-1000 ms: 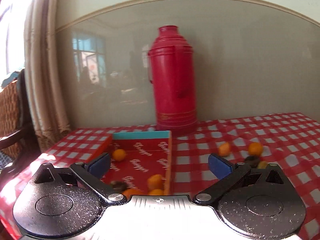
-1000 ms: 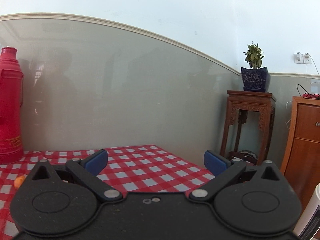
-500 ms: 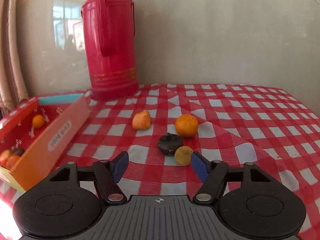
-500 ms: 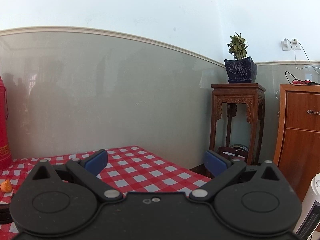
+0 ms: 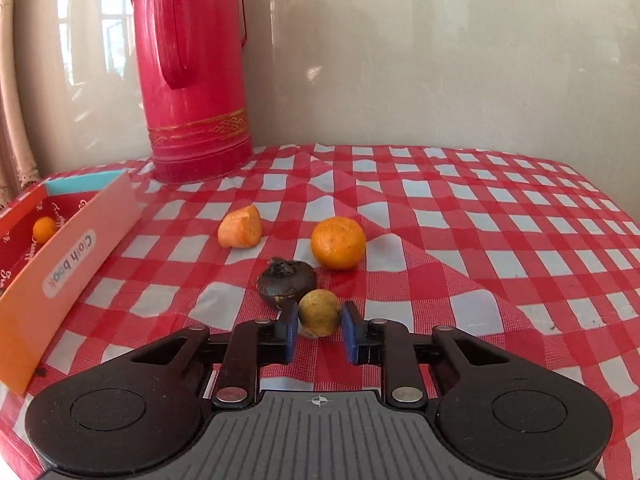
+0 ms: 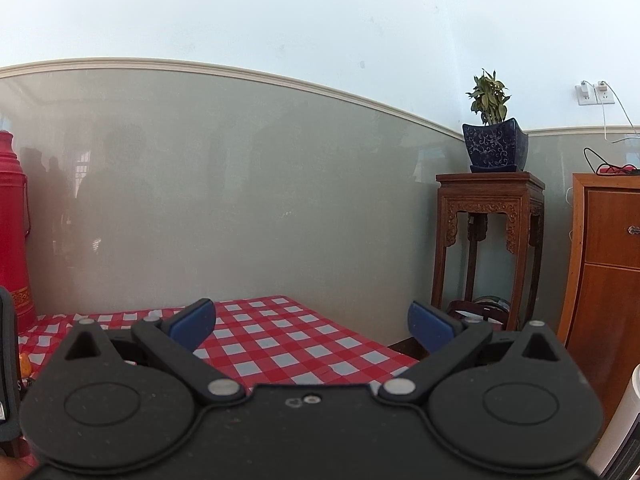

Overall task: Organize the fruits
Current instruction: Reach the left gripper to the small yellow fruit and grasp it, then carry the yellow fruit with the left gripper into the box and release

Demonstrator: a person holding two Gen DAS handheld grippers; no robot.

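In the left wrist view my left gripper [image 5: 319, 334] has its blue pads closed against both sides of a small yellow-brown fruit [image 5: 320, 312] that rests on the red checked tablecloth [image 5: 480, 240]. A dark brown fruit [image 5: 286, 282] touches it just behind. An orange [image 5: 338, 242] and an orange fruit piece [image 5: 240, 227] lie further back. A red box [image 5: 24, 236] at the left holds a small orange [image 5: 44, 229]. My right gripper [image 6: 312, 326] is open and empty above the table's far right corner.
A tall red thermos [image 5: 192, 72] stands at the back by the wall, also at the left edge of the right wrist view [image 6: 12, 232]. The box's orange side wall [image 5: 68, 264] stands left of the fruits. A wooden plant stand [image 6: 490, 248] and cabinet [image 6: 608, 272] stand beyond the table.
My left gripper swung right from the box to the loose fruits, moved in low and closed its pads onto the small yellow-brown fruit. My right gripper stayed open and only shifted slightly.
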